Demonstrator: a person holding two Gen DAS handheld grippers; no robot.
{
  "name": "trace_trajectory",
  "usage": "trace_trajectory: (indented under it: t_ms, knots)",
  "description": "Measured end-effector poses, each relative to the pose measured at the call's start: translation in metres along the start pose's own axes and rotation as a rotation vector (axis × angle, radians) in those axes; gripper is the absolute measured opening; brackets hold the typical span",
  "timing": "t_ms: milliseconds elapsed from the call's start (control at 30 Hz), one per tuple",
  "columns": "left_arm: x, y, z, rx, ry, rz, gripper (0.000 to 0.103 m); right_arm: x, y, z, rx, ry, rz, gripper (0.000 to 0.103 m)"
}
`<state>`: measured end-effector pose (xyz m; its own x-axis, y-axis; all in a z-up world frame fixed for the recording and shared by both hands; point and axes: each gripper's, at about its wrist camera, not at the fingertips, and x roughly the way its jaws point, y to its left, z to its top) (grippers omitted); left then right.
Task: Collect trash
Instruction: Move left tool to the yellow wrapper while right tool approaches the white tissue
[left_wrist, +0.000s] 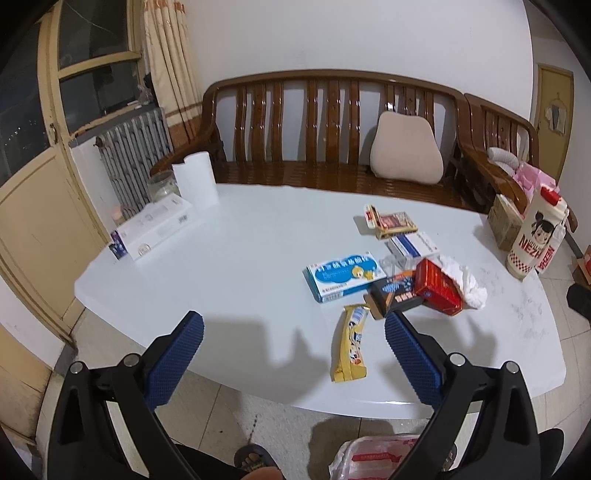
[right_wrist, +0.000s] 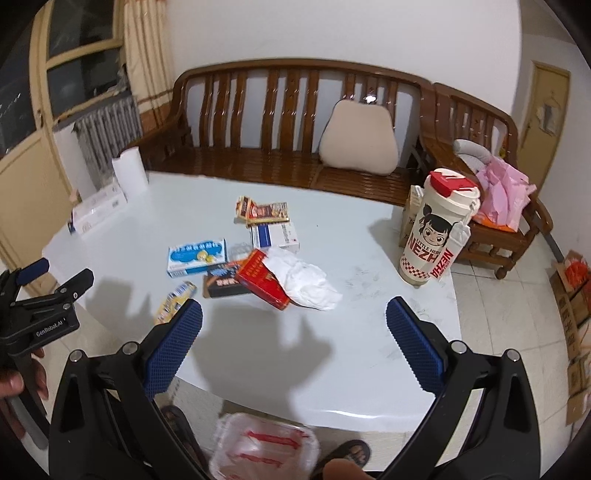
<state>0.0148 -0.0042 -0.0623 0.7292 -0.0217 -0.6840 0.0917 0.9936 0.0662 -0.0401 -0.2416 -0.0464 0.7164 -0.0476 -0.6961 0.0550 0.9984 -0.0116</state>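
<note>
Trash lies on the white table (left_wrist: 240, 258): a yellow wrapper (left_wrist: 351, 345), a blue-and-white box (left_wrist: 343, 277), a black box (left_wrist: 395, 293), a red box (left_wrist: 439, 288), a crumpled tissue (left_wrist: 463, 278) and two more boxes behind. In the right wrist view the same pile shows: red box (right_wrist: 264, 282), tissue (right_wrist: 306, 282), blue-and-white box (right_wrist: 195, 256). My left gripper (left_wrist: 293, 323) is open and empty over the table's near edge; it also shows in the right wrist view (right_wrist: 57, 271). My right gripper (right_wrist: 294, 310) is open and empty, short of the tissue.
A plastic bag (right_wrist: 264, 448) sits on the floor below the table edge. A tall cup (right_wrist: 437, 229) stands at the table's right. A paper roll (left_wrist: 195, 181) and a long white box (left_wrist: 155, 229) stand far left. A wooden bench (left_wrist: 332, 122) is behind.
</note>
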Motion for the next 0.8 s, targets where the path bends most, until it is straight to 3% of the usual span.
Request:
trace_trajectory:
  t_ms: [367,567,800]
  knots:
    - [0.069,-0.016,-0.024,-0.001,0.125,-0.032,0.096,0.084,-0.024,0.008,-0.104,0.163,0.147,0.098]
    - [0.1,-0.025,-0.029,0.001,0.168,-0.065,0.096,0.13,-0.028,0.009,-0.144,0.213,0.11,0.098]
    - [0.128,-0.041,-0.03,0.023,0.21,-0.088,0.096,0.181,-0.033,0.009,-0.101,0.292,0.197,0.098]
